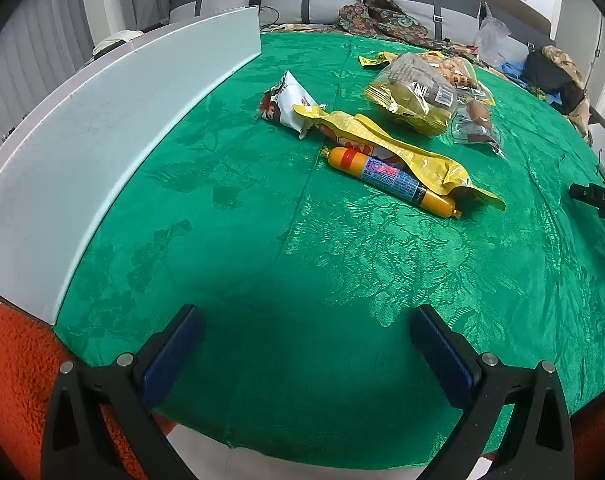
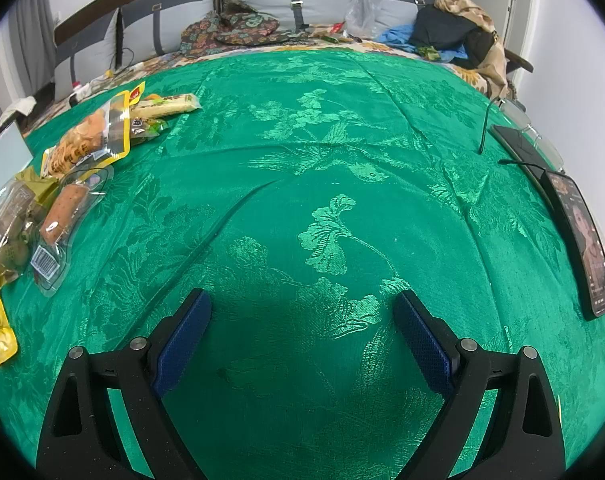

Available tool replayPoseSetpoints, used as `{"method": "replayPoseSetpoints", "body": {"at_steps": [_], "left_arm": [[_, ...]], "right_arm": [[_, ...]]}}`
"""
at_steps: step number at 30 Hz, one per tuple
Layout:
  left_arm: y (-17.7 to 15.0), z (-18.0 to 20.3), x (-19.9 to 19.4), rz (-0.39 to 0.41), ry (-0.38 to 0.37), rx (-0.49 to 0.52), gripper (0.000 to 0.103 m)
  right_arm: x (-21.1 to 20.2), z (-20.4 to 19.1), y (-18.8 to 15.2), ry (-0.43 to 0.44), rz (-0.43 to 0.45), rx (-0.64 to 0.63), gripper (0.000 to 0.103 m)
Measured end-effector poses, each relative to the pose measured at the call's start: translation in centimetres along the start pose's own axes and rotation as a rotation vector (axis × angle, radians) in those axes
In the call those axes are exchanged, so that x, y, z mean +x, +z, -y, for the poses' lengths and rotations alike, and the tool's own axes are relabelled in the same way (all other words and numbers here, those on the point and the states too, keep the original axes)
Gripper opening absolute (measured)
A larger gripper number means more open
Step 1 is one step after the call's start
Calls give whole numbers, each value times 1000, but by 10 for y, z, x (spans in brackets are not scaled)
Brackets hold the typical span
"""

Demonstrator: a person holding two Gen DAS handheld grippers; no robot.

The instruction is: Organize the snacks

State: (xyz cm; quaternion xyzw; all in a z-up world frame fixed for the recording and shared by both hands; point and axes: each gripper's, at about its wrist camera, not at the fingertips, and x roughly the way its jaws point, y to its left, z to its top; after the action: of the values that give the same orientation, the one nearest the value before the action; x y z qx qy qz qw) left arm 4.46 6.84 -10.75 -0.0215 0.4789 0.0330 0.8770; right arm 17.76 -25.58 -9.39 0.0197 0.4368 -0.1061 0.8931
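Observation:
Snacks lie on a green cloth (image 1: 262, 240). In the left wrist view an orange sausage stick (image 1: 390, 178) lies beside a long yellow packet (image 1: 386, 142), with a white packet (image 1: 288, 98) behind and a clear bag of brown snacks (image 1: 416, 94) further back. My left gripper (image 1: 306, 320) is open and empty, well short of them. My right gripper (image 2: 302, 308) is open and empty over bare cloth; the snacks lie far left in its view, among them a clear-wrapped sausage (image 2: 64, 210) and an orange-yellow bag (image 2: 88, 138).
A white box wall (image 1: 102, 120) stands along the left of the cloth. Two phones (image 2: 582, 236) with cables lie at the right edge. Cushions, clothes and a plastic bag (image 2: 362, 4) lie behind. An orange fleece (image 1: 14, 380) shows at the lower left.

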Motion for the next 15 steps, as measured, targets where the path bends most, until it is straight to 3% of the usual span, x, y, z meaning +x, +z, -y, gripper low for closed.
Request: {"method": "replayPoseSetpoints", "body": {"at_steps": [15], "left_arm": [[-1, -3, -1, -1, 7, -2, 103]], "right_arm": [[0, 0, 0, 0, 0, 0, 95]]}}
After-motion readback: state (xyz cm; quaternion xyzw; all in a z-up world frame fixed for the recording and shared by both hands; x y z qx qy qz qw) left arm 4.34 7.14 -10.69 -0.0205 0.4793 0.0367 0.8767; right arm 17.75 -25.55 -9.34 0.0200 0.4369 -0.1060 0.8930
